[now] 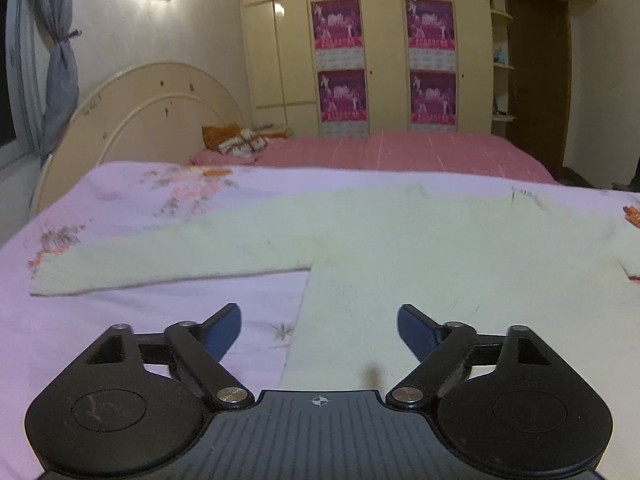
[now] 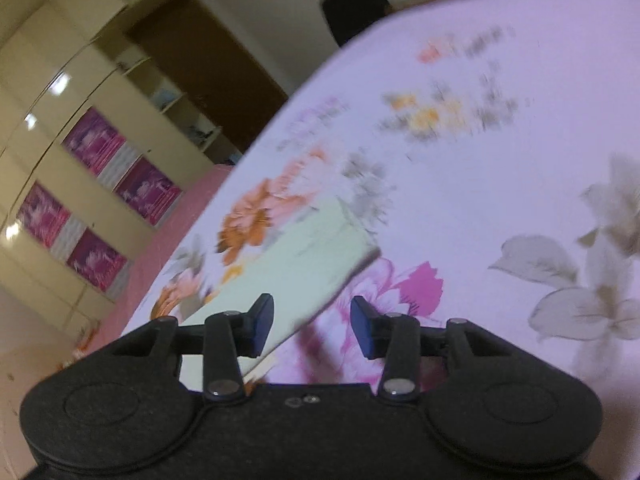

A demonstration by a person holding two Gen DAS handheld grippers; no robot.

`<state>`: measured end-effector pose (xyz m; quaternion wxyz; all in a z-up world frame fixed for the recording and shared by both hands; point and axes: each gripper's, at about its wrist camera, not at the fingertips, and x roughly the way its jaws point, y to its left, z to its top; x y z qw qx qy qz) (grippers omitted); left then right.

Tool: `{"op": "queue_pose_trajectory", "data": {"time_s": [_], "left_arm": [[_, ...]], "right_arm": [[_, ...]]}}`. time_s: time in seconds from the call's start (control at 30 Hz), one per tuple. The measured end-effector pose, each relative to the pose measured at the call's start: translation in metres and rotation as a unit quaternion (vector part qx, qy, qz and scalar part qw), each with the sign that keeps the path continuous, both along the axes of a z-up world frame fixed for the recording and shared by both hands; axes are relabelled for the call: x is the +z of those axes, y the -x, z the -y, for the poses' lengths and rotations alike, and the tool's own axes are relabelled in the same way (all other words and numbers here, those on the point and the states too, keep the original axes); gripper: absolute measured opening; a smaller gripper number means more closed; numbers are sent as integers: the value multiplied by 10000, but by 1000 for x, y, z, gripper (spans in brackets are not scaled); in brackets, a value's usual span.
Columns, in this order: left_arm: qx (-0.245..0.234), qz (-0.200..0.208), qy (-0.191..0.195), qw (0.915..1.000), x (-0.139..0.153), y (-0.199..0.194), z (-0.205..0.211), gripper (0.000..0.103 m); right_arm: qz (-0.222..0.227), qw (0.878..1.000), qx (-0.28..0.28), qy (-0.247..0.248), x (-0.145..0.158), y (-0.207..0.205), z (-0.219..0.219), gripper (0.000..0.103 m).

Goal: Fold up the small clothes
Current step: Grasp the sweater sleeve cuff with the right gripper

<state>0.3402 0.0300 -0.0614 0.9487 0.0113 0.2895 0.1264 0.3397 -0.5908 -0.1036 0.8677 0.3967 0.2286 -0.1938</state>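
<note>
Blurring hides sheet (image 2: 460, 128) print beyond sleeve (image 2: 296, 264).

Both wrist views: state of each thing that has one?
Left tool: open, nothing between its pads, over the sweater's side edge.
Right tool: partly open, gripping nothing, by the sleeve edge.
Pale sweater: spread flat, unfolded, sleeve stretched out.
Floral sheet: smooth under it.
Wardrobe doors: closed.
Curtain: tied back.

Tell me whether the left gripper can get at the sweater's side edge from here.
Probably yes. The left gripper has its jaws open and empty right over the sweater edge, which lies flat on the floral sheet with nothing between.
</note>
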Motion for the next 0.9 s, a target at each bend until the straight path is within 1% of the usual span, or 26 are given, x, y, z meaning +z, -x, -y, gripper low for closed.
{"op": "queue_pose_trajectory", "data": {"time_s": [0.07,0.17,0.23,0.27,0.33,0.4,0.47,0.53,0.63,0.73,0.9], "left_arm": [[20,-28,100,9999,-4,-5,-2,92],[24,-177,197,9996,-10,-12,-6,93],[-29,-363,329,9988,-14,-20,-11,93],[-38,-453,389,9982,-15,-22,-13,93],[-44,-565,465,9973,-16,-25,-20,93],[-22,-644,506,9966,-17,-26,-27,93],[32,-733,491,9961,-20,-28,-35,93],[143,-818,577,9949,-21,-30,-46,93],[273,-863,837,9924,-21,-29,-62,93],[266,-814,955,9917,-16,-25,-74,93],[288,-732,1253,9890,-12,-13,-96,93]], "right_arm": [[74,9999,-58,-97,-7,-8,6,38],[-35,10000,-48,-28,-8,-19,6,29],[-185,9998,-80,11,-7,-29,11,11],[-235,9997,-86,34,-7,-32,13,7],[-253,9996,-55,129,-1,-38,12,5],[-123,9984,148,527,14,-42,-1,4],[-43,9939,515,979,29,-52,-23,4],[61,9850,976,1424,44,-65,-56,4],[215,9679,1679,1858,57,-87,-117,4],[331,9518,2283,2019,62,-106,-176,4],[455,9188,3331,2068,59,-134,-285,4]]}}
